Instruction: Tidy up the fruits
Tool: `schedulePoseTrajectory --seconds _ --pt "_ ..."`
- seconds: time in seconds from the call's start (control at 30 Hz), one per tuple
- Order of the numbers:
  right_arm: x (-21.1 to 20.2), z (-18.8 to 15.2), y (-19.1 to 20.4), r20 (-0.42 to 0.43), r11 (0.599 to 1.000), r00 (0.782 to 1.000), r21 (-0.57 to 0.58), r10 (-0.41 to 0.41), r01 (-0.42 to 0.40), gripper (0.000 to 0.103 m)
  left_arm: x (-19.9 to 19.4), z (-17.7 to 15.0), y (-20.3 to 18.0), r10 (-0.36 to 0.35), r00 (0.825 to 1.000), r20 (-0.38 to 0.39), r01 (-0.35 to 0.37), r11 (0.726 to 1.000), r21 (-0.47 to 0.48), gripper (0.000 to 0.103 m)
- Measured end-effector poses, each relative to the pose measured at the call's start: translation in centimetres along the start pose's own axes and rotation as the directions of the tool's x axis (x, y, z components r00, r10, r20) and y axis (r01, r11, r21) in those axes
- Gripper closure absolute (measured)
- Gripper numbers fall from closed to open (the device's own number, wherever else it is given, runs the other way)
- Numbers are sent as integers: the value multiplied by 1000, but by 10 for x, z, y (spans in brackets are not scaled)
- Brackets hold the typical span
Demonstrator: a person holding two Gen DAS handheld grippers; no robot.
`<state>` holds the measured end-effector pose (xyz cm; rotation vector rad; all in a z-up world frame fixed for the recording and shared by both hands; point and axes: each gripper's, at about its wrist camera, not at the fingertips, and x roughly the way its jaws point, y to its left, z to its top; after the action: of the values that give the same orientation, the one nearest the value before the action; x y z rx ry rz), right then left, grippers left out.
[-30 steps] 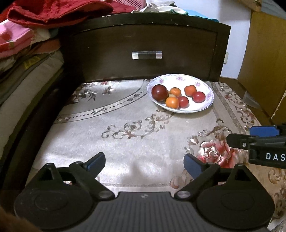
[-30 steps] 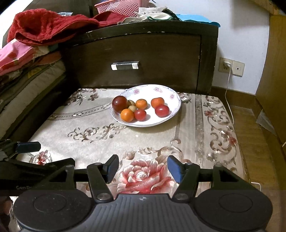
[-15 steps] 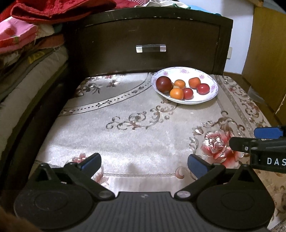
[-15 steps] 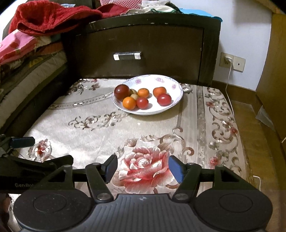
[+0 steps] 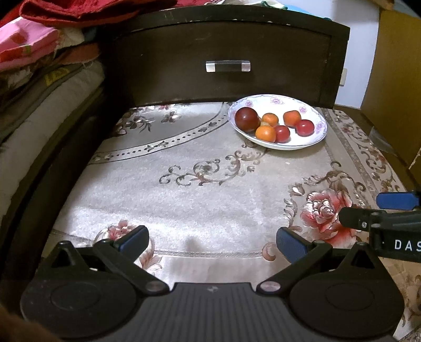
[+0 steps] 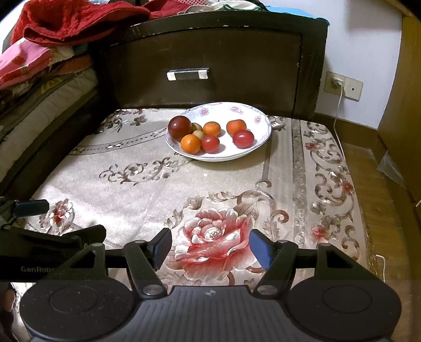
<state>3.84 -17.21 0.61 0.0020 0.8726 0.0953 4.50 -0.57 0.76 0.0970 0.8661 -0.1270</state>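
On the floral cloth (image 6: 147, 194) ahead of us sits a white flowered plate (image 6: 259, 119), pushed up near the dark wooden drawer front (image 6: 210, 47) with its metal handle (image 6: 188, 74). All the fruit lies on that plate: a large dark red plum (image 6: 180, 127) at its left edge, three oranges (image 6: 190, 143), two red tomatoes (image 6: 243, 138) and a couple of small tan fruits (image 6: 198, 133) tucked between them. Our left gripper (image 5: 211, 240) hangs low over the near part of the cloth, its blue-padded jaws spread wide and holding nothing. Our right gripper (image 6: 210, 247) hangs over the big embroidered rose (image 6: 213, 242), jaws likewise apart and unloaded. Both are well short of the plate. To the left, folded bedding (image 6: 39, 79) is stacked, with a red towel (image 6: 71, 21) on top. A wall socket (image 6: 343, 85) shows at the right.
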Motion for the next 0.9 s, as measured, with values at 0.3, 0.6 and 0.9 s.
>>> schedulePoseTrajectory --seconds 0.3,0.6,0.9 --pt "1 -1 4 -9 1000 1000 -13 3 -3 40 2 -1 0 6 1000 -7 -6 1000 -1 0" --pt "3 -3 7 -16 1000 1000 -24 2 -2 40 3 -2 -1 5 1000 -13 -5 1000 2 0" --pt "4 -4 10 -22 999 1000 -33 -2 1 40 3 -3 -1 10 1000 -17 -10 1000 4 0"
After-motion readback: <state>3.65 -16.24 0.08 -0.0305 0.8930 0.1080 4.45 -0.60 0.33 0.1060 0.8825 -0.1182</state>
